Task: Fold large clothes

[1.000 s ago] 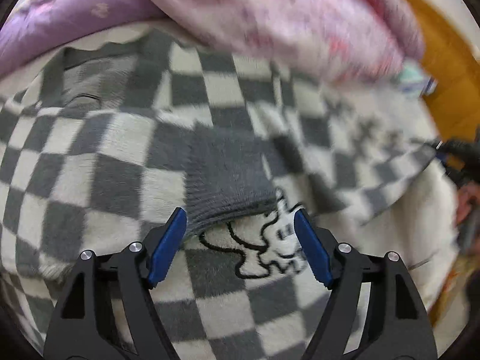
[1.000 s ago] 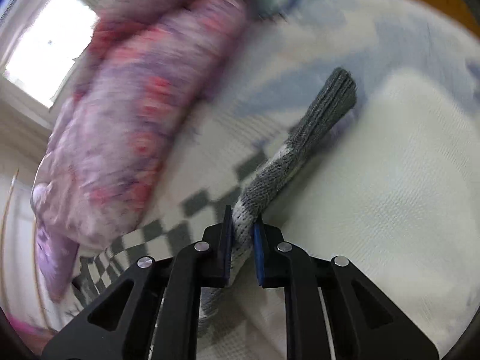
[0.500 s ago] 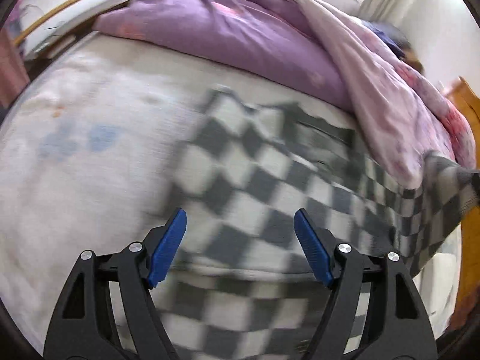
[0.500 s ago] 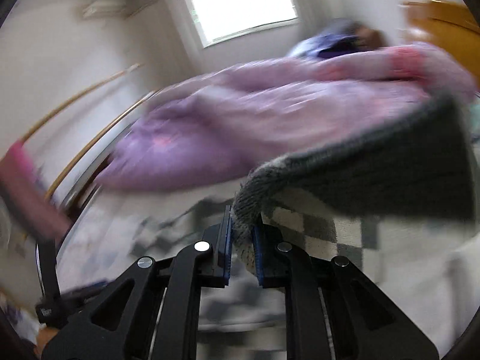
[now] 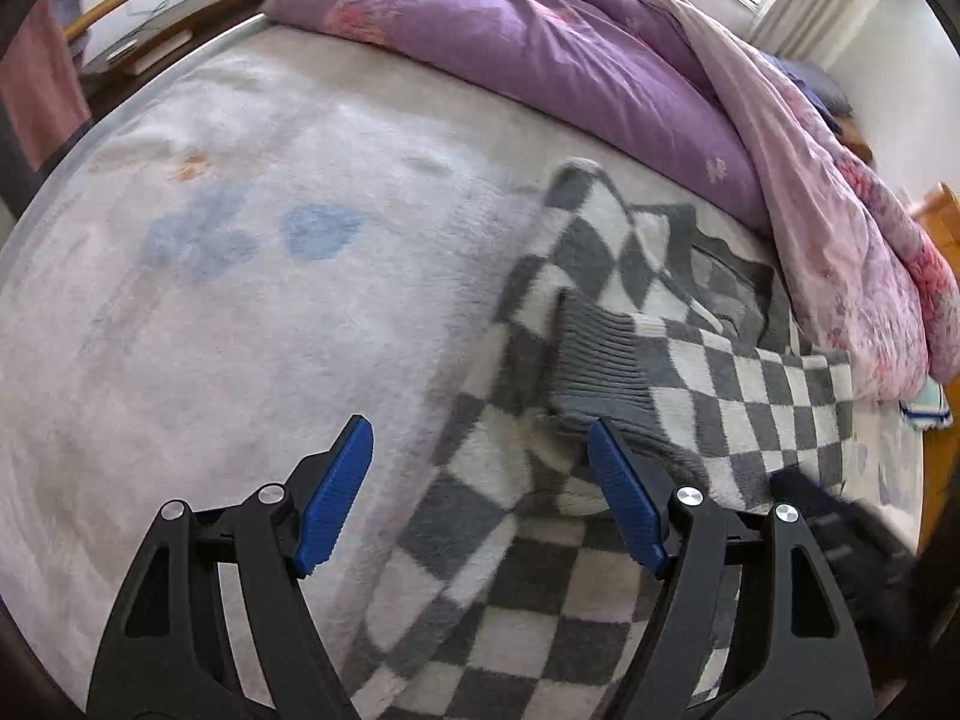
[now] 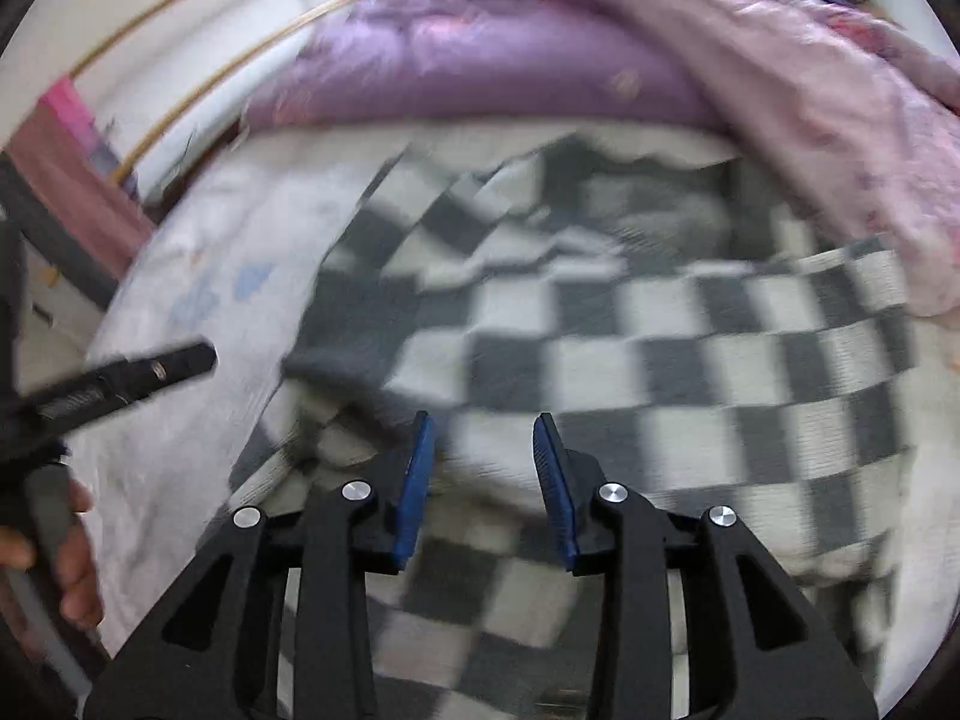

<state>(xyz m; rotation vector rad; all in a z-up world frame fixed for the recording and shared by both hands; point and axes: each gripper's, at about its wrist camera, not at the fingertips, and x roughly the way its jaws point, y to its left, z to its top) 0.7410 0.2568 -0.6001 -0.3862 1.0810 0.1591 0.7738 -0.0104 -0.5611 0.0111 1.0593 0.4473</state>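
Bed [image 5: 252, 312] carried a white fleece cover with faint blue prints; purple quilt [image 5: 540, 54] was heaped along its far edge. Checkered sweater [image 5: 738, 396] lay spread on the cover just below the quilt, one sleeve folded across the body, its grey ribbed cuff [image 5: 600, 366] on top. Left gripper [image 5: 480, 501] sat wide apart over the sweater's edge, holding nothing. Right gripper [image 6: 485, 471] was parted too, above the sweater, nothing between its pads; that view was blurred
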